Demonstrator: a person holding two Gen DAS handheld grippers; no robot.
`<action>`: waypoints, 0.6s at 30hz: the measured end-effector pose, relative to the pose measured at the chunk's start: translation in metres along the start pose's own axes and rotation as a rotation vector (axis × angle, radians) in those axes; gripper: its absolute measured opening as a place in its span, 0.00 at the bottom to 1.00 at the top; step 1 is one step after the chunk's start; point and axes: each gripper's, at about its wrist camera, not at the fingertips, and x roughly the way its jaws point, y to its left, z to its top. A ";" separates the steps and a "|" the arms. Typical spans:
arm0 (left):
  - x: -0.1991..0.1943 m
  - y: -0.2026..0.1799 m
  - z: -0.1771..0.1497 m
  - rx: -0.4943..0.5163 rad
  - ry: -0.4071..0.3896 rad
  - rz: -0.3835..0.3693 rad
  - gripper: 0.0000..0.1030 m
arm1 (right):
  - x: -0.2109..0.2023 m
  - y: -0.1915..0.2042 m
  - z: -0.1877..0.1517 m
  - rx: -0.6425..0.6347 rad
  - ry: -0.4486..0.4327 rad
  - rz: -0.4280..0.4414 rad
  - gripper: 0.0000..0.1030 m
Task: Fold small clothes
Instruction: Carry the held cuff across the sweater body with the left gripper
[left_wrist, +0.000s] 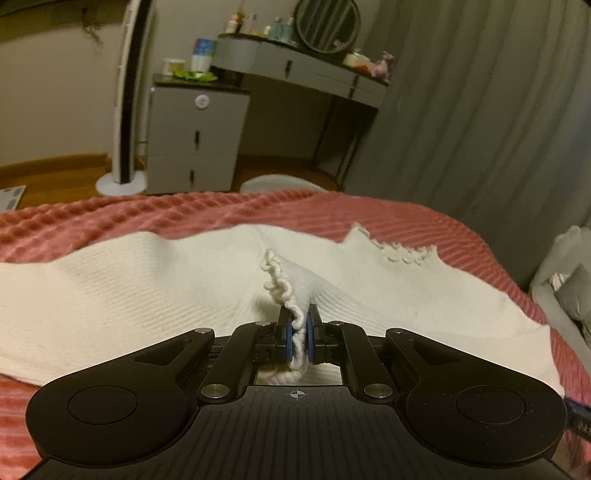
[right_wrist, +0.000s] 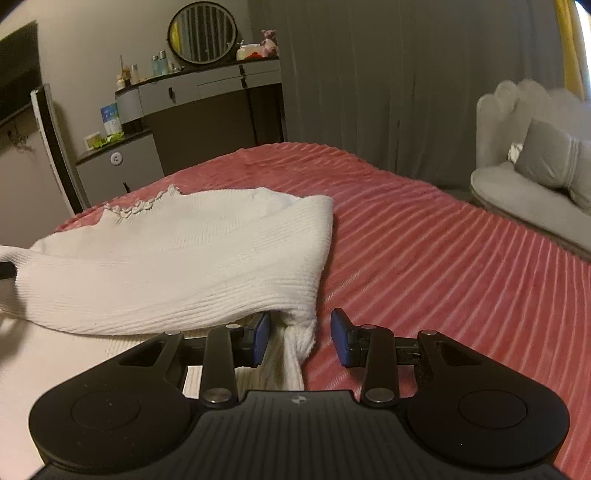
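The white knit top (left_wrist: 147, 288) lies spread on the bed (right_wrist: 443, 258), on its pink cover. The left gripper (left_wrist: 299, 339) has its jaws clenched on the scalloped hem (left_wrist: 277, 280), pulled into a raised peak, probably to carry that edge over for a fold. The right gripper (right_wrist: 301, 338) has its jaws released, straddling a bunched corner (right_wrist: 299, 332) without pressing it, placed to take a second hold.
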 end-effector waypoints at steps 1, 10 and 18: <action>0.001 -0.001 -0.001 0.001 0.004 0.007 0.09 | 0.002 0.002 0.001 -0.009 0.000 -0.005 0.35; 0.003 0.004 0.001 -0.025 0.000 0.016 0.09 | 0.017 0.021 0.011 -0.127 -0.022 -0.057 0.21; -0.001 0.007 0.015 -0.007 -0.040 0.049 0.09 | 0.013 0.021 0.012 -0.158 -0.030 -0.064 0.21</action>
